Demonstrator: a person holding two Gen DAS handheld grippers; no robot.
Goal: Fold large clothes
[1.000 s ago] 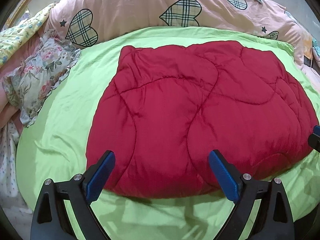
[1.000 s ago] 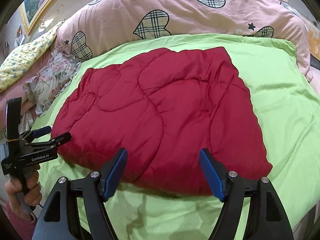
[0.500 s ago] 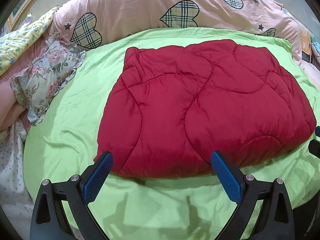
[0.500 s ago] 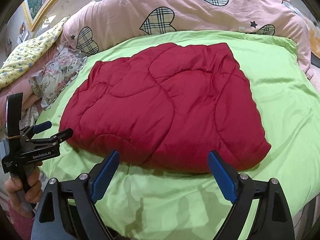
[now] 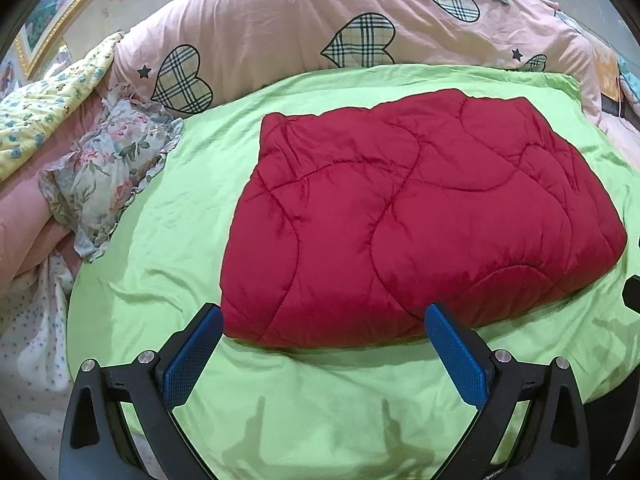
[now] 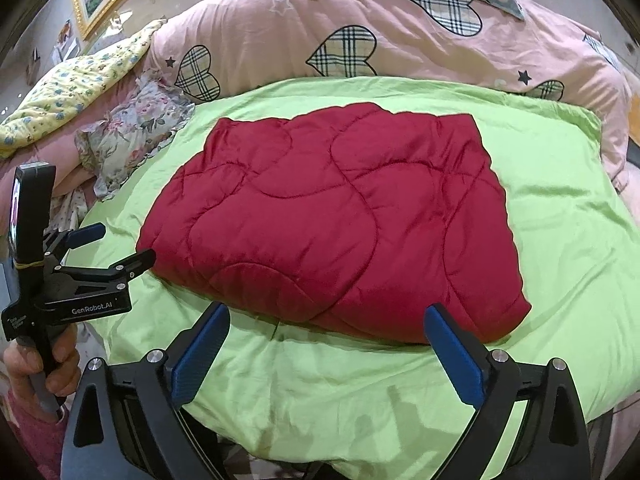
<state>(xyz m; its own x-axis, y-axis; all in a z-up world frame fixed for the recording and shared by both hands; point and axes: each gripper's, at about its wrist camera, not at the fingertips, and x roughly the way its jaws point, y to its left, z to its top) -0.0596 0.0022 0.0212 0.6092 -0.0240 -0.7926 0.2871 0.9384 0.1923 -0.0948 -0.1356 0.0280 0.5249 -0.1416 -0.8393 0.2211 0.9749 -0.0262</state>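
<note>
A red quilted garment (image 5: 404,216) lies folded into a thick, roughly rectangular bundle in the middle of a bed, resting on a bright green sheet (image 5: 160,248). Curved stitch lines run across its puffy top.

In the left wrist view, the left tongs (image 5: 324,344) hang over the near edge of the bundle. Their blue pads stand wide apart and are opening a little more; nothing is between them, and the near edge of the garment sits just beyond the tips.

In the right wrist view, the right tongs (image 6: 326,346) hang at the near edge of the same bundle. Their jaws are opening too, with only green sheet between them and the red cloth just past the tips, not touched.

The right wrist view also shows the left tongs from the side at the far left, held by a hand (image 6: 40,368) around the handle, just beside the left edge of the garment.

At the far side of the bed lies a pink duvet (image 5: 280,28) printed with plaid hearts. To the left sit a flowered, frilled pillow (image 5: 104,168) and a yellow flowered blanket (image 5: 44,112).
</note>
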